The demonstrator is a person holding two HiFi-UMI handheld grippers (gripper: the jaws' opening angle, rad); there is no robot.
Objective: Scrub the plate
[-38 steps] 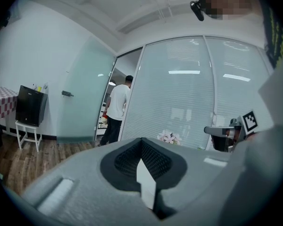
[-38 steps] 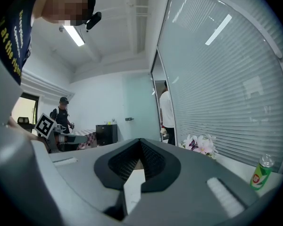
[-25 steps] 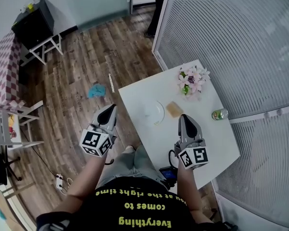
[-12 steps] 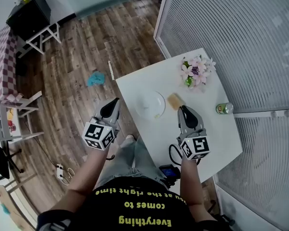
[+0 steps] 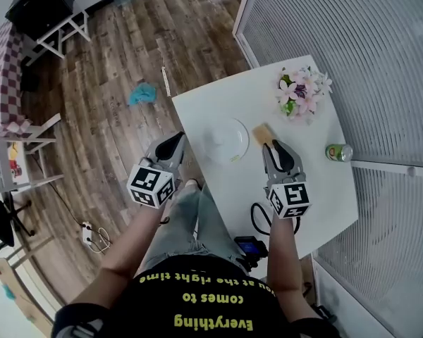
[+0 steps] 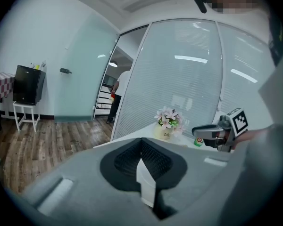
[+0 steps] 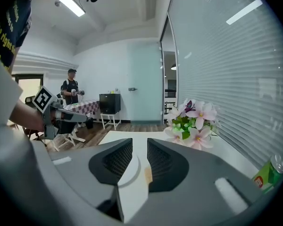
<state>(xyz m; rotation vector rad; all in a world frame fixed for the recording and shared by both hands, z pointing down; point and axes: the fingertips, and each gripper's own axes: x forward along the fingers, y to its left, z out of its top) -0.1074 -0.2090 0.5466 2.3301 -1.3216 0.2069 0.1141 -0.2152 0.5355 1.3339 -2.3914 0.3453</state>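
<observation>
Lowered, the right gripper [image 5: 279, 148] has just opened ribbed jaws near round white plate [image 5: 225, 138].

White rectangular table [image 5: 321, 185] on a brown wood-plank floor [image 5: 113, 125], beside a white slatted glass partition [image 5: 359, 41]. At the table's far end stands a bouquet of pink and white flowers in a pale pot [image 5: 302, 91]; near its right edge, a green drink can [image 5: 338, 152]. Floor, left of the table: crumpled blue cloth [image 5: 142, 93]. Far left: black cabinet on a white stand [image 5: 41, 5]; red-and-white checked tablecloth [image 5: 3, 83].
</observation>
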